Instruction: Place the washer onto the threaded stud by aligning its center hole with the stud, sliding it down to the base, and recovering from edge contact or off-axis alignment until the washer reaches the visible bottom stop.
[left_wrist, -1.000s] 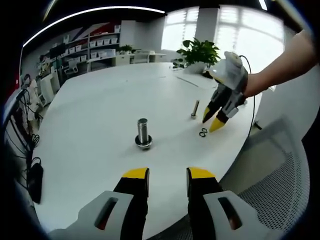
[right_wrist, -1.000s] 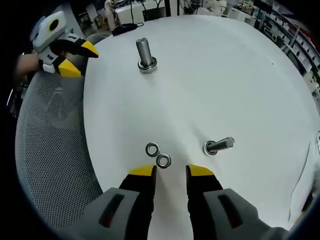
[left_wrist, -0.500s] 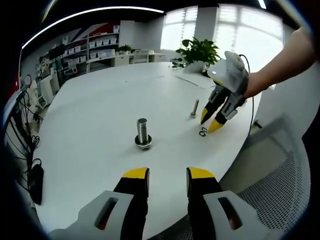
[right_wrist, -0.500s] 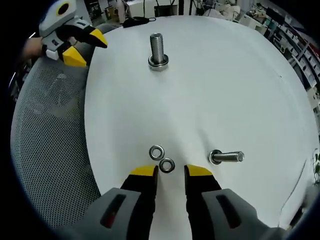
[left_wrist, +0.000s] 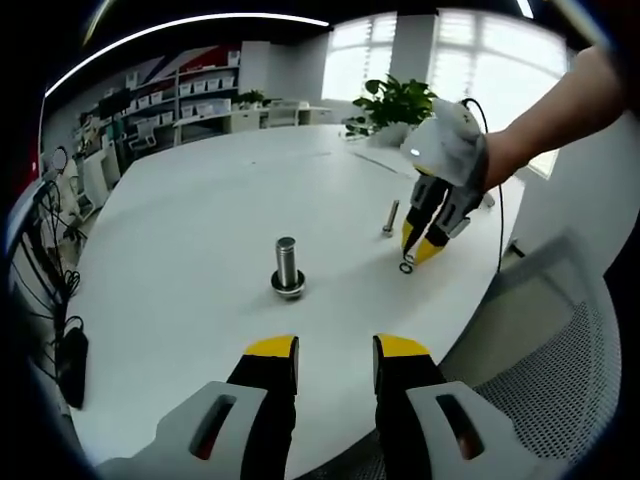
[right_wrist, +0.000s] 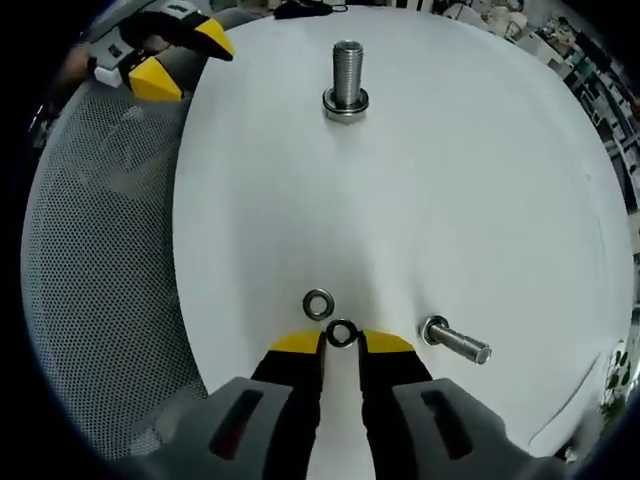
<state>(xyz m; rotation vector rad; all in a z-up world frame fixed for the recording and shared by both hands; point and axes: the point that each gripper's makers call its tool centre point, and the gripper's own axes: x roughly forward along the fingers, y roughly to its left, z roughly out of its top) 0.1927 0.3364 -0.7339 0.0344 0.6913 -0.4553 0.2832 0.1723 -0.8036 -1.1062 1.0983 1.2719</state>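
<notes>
1. Left gripper view, your left gripper (left_wrist: 335, 352): yellow-tipped jaws stand apart with a clear gap; nothing is between them. They hover over the near edge of the white table (left_wrist: 180, 260).
2. Left gripper view, threaded stud (left_wrist: 286, 262): upright on its flanged base, just beyond your left jaws, near the middle of the table.
3. Left gripper view, your right gripper (left_wrist: 420, 243): enters from the right, held in your hand (left_wrist: 505, 160), tips pointed down at the table beside a washer (left_wrist: 406, 267) lying flat. A second washer cannot be told apart under the tips.
4. Left gripper view, spare bolt (left_wrist: 389, 217): lies on its side just left of the right gripper, farther off than the washer.
5. Left gripper view, surroundings: a mesh chair (left_wrist: 540, 360) at near right; a potted plant (left_wrist: 400, 104) and shelving (left_wrist: 190, 95) at the far side.
6. Right gripper view, right gripper (right_wrist: 341, 345): jaws drawn close, narrow gap; one washer (right_wrist: 341, 333) sits right at the tips, between them. You cannot tell whether the tips are pressing on it or only framing it.
7. Right gripper view, other washer (right_wrist: 318, 303): flat on the table (right_wrist: 480, 200), just left of and beyond the first, free of the jaws.
8. Right gripper view, threaded stud (right_wrist: 346, 78): upright at the far side, well apart from both washers.
9. Right gripper view, spare bolt (right_wrist: 455, 342): on its side, just right of the right jaw.
10. Right gripper view, left gripper (right_wrist: 175, 55): at far left, over the mesh chair (right_wrist: 100, 280), jaws parted.
</notes>
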